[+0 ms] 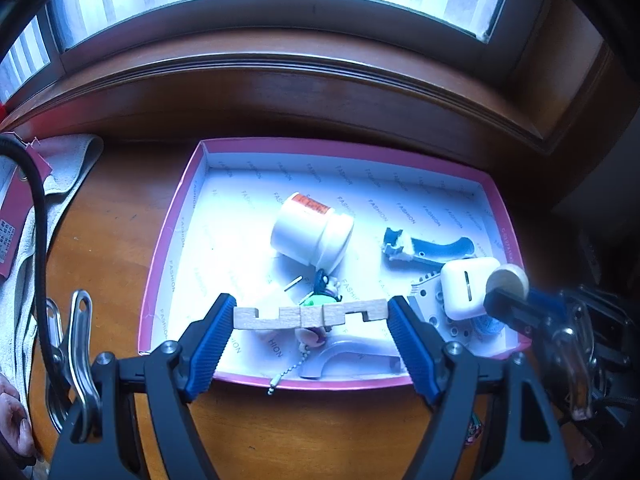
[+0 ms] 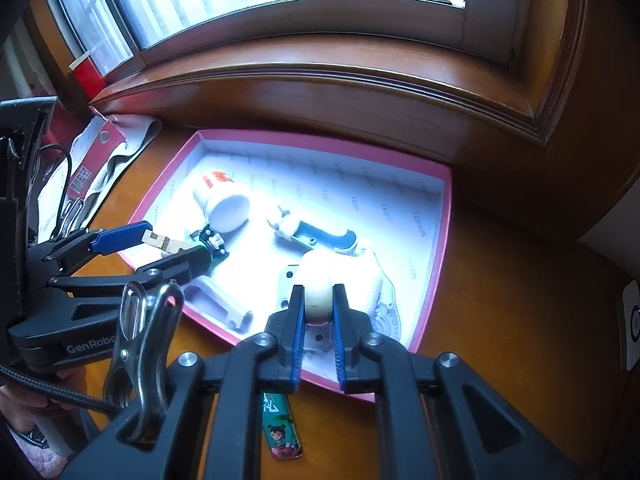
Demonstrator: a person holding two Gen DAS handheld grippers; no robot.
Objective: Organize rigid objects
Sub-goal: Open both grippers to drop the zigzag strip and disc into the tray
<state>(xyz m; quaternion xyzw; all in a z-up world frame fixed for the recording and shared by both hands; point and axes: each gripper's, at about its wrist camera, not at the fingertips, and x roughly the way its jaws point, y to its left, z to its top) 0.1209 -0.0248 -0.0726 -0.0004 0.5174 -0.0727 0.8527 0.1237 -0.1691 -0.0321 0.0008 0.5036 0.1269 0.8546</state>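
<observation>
We keep both loads level, lower inside the pink box (image 1: 172, 236) rim, release into bare floor. Left gripper (image 1: 310, 317) clamps notched pale wooden piece (image 1: 310, 317) endwise, lower centre, above box front. Right gripper (image 2: 318, 300), lower centre, clenched on round pale wooden disc (image 2: 318, 290) over box's near corner

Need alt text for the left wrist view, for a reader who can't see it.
The left tongs grip a notched wooden bar by its ends above the near edge of a pink-rimmed box. Inside lie a tipped white jar, a white earbud case and a dark-handled tool. At right, the right tongs pinch a round wooden disc.
</observation>
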